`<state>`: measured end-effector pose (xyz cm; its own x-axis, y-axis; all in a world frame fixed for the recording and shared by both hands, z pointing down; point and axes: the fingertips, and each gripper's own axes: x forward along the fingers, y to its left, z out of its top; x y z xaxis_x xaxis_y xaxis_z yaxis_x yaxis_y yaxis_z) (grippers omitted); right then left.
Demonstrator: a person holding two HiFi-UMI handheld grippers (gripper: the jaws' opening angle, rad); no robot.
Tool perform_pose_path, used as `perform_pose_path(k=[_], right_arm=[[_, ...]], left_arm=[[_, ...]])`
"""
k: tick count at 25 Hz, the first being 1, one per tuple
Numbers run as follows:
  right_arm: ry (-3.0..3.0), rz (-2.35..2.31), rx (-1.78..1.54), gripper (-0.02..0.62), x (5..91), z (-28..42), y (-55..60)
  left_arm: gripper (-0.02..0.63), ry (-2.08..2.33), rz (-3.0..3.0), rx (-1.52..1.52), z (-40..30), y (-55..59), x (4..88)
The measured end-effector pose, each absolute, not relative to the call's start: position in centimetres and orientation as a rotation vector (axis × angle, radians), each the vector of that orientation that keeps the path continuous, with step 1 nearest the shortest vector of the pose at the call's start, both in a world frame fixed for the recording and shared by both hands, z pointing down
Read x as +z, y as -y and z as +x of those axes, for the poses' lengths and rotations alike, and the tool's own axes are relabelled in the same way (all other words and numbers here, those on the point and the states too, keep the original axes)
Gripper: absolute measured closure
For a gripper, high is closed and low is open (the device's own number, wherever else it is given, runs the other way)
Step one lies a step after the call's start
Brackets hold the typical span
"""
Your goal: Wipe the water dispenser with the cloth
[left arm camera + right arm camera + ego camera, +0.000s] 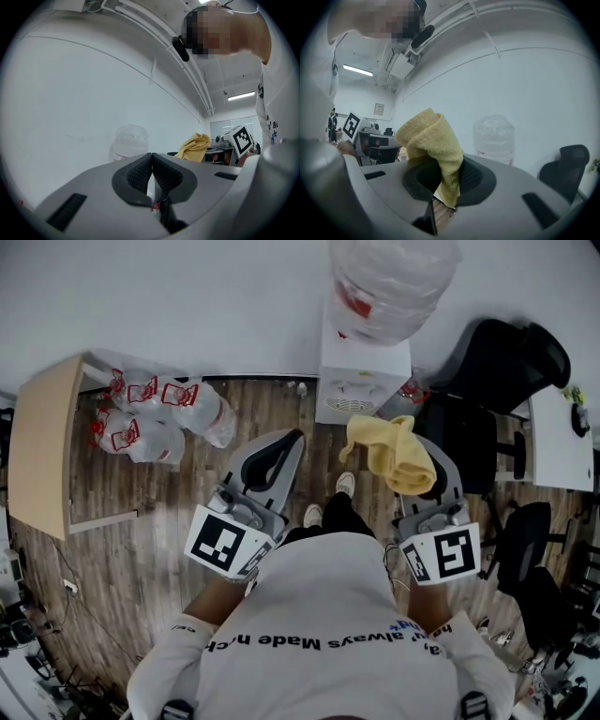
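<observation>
**Straight ahead, a water dispenser is waiting; the cloth is sitting in the right gripper**

The water dispenser (pixel 361 382) is standing against the white wall, well beyond both grippers. It is a white box with a grille on its front and a red patch near its top. A large clear bottle (pixel 394 282), crinkled and see-through, is sitting upside down on it. A black office chair (pixel 502 357) is standing just to its right. Off to the left, plastic bags (pixel 150 413) with red print are lying on the wood floor (pixel 141 549) beside a pale desk (pixel 42 442).

The cloth (pixel 389 454) is yellow and thick, with a looped, towel-like weave. It is bunching up in soft folds above the right gripper (pixel 449 164), whose jaws are pinching its lower part between the dark ribbed pads. The left gripper (pixel 151 156) is carrying nothing, and its jaws are pressing together tip to tip.

Only the head view is showing the dispenser's white body, the floor, the bags and the desk. Both gripper views are catching just the bottle above the jaws, set against the wall. The right gripper view is showing the cloth's weave and the jaws' bite on it, which the cloth itself is covering from above. The left gripper view is showing the cloth as a small yellow lump off to the right.
</observation>
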<state>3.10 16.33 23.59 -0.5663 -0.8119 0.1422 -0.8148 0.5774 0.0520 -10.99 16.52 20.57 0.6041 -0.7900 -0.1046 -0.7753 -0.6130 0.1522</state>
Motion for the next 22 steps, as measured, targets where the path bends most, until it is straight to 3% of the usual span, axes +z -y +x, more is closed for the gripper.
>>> perform_pose_path(k=[22], right_arm=[[2.685,1.342,0.02,0.529,22.4,8.7,-6.6]], left_arm=[[0.586,1.332,2.759,-0.235,-4.1,-6.8,18.8]])
